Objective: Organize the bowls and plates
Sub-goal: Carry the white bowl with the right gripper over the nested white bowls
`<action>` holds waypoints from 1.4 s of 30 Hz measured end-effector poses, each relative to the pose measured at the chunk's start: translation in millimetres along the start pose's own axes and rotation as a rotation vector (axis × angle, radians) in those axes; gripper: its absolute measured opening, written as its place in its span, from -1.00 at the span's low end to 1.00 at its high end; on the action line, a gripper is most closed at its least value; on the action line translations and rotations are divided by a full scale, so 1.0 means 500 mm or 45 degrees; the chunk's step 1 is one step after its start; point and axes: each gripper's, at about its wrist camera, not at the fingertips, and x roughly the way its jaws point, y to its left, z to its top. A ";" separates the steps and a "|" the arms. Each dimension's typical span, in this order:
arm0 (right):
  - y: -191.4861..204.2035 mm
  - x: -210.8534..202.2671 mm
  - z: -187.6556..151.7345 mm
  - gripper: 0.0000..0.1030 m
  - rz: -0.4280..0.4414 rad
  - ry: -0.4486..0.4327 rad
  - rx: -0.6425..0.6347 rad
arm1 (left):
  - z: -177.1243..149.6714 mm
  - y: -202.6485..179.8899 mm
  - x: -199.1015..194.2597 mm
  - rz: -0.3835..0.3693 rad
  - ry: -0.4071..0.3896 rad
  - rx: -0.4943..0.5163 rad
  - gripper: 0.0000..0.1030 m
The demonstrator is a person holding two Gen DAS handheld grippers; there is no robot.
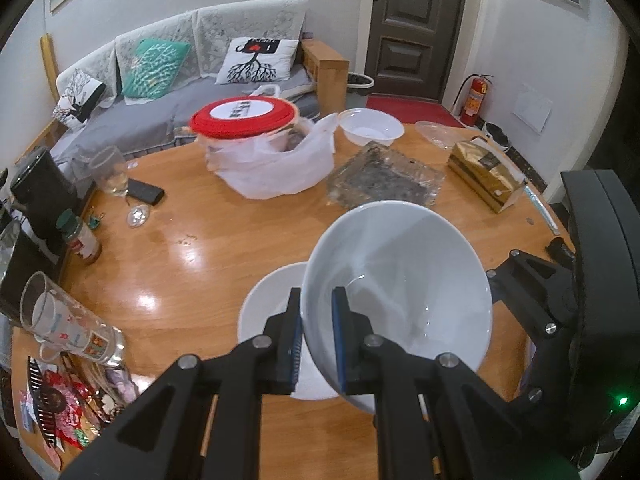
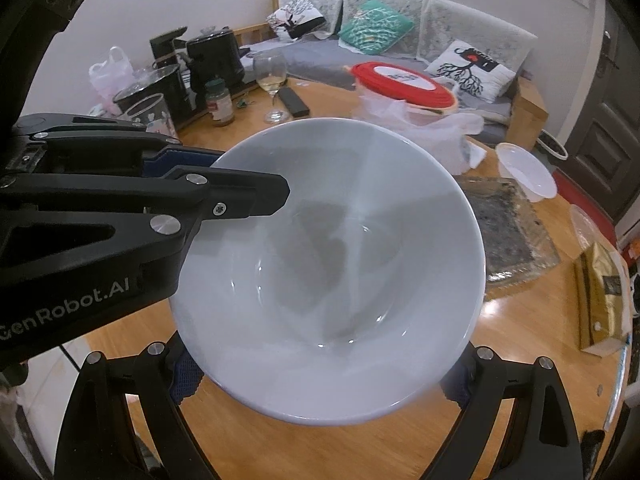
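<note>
A large white bowl [image 1: 400,280] is held tilted above the wooden table [image 1: 192,256]. My left gripper [image 1: 318,340] is shut on its near rim, one pad inside and one outside. Under it a white plate [image 1: 268,300] lies flat on the table, partly hidden by the bowl. In the right wrist view the same bowl [image 2: 332,272] fills the middle, with the left gripper [image 2: 224,184] clamped on its left rim. My right gripper [image 2: 320,384] is open, its fingers spread on either side of the bowl's lower edge. It also shows at the right in the left wrist view [image 1: 532,292].
On the table stand a red-lidded container in a plastic bag [image 1: 256,128], a clear plastic bowl [image 1: 370,126], a gold box [image 1: 484,172], a wine glass [image 1: 116,180], a spice jar [image 1: 80,236], a glass mug [image 1: 64,320] and a seaweed packet [image 1: 384,180]. A sofa [image 1: 160,92] stands behind.
</note>
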 end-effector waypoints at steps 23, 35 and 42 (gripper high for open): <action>0.028 0.100 0.040 0.74 0.002 0.155 -0.075 | -0.013 0.077 0.085 0.001 0.105 -0.063 -0.79; 0.038 0.112 0.053 0.78 -0.034 0.205 -0.110 | -0.010 0.080 0.099 0.042 0.147 -0.033 -0.78; 0.037 0.112 0.056 0.79 -0.022 0.220 -0.129 | -0.013 0.091 0.107 0.030 0.170 -0.040 -0.78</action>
